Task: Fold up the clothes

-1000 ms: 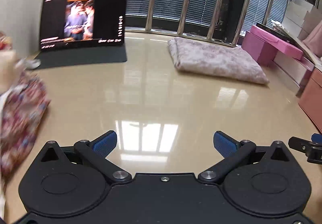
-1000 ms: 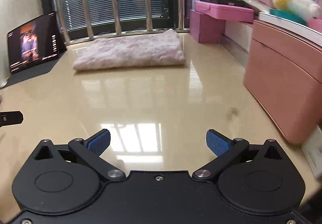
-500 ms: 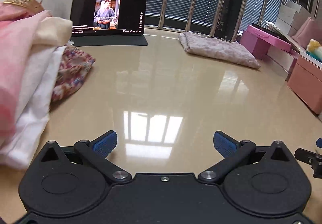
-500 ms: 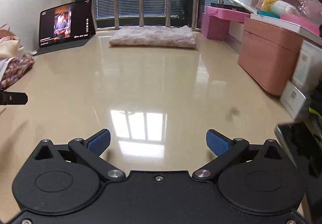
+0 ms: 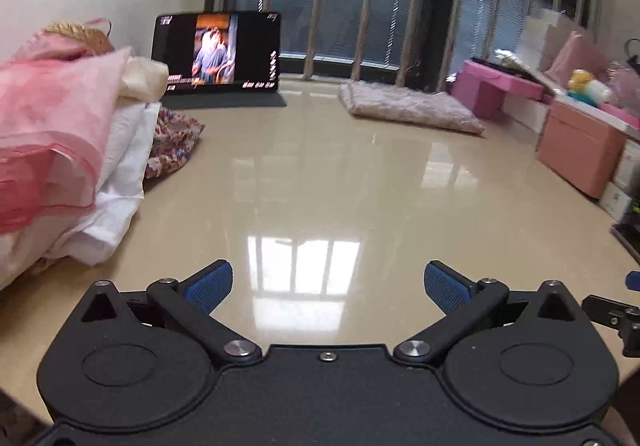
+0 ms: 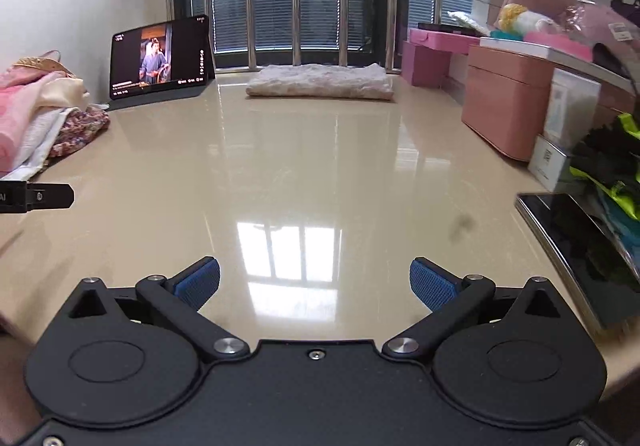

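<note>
Item: pile of unfolded clothes [image 5: 68,149], left edge of frame, on the table [image 5: 320,185]. Soft, light, sheer pink layer likely slippery; best taken by a loose hem corner. Folded blanket [image 5: 408,105], upper centre. Left gripper [image 5: 328,286] and right gripper [image 6: 314,282]: both spread wide, empty. Tablet [image 5: 218,53], upper left.

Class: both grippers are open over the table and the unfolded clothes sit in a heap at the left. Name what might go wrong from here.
1. The heap of clothes is layered; the left gripper may drag several garments together.
2. The sheer pink garment could snag or slip.
3. The phone lies near the right gripper; a sweep might knock it.
</note>
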A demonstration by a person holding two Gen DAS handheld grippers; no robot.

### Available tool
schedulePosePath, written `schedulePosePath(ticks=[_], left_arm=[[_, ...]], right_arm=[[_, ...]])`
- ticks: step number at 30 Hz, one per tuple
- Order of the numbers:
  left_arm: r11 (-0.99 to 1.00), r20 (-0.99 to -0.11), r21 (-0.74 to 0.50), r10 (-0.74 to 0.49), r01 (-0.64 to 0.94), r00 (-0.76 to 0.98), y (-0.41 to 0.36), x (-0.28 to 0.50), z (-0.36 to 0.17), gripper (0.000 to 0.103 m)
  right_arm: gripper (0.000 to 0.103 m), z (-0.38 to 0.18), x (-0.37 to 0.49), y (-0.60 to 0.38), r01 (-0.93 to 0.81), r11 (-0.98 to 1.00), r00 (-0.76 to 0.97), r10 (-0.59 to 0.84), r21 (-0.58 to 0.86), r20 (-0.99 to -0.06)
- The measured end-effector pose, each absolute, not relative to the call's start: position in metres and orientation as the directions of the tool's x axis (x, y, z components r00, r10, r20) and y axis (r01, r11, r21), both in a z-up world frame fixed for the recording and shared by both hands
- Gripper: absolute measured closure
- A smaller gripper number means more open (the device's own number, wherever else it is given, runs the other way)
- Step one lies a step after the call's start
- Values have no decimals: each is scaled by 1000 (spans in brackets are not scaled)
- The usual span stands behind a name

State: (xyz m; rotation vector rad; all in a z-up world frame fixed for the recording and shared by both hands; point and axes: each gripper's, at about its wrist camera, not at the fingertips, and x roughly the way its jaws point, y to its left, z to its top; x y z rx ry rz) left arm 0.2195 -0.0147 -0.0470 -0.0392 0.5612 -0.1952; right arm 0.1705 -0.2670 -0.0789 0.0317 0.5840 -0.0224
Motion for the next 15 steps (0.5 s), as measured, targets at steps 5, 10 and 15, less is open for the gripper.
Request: schedulePosePath(ticks=[5, 10, 15], left_arm=[[975, -495, -142, -221, 172, 840, -7, 180, -31, 0], [973, -505, -170, -221, 155, 834, 7, 150, -27, 0], [981, -515, -165, -178, 107, 838, 16, 111, -33, 0]], right_arm=[[1, -73, 134, -266, 57, 997, 816, -19, 49, -577], [1, -66, 117, -273, 76, 993, 801, -5, 93, -599], [1, -55, 88, -261, 74, 992, 839, -8, 100, -544]])
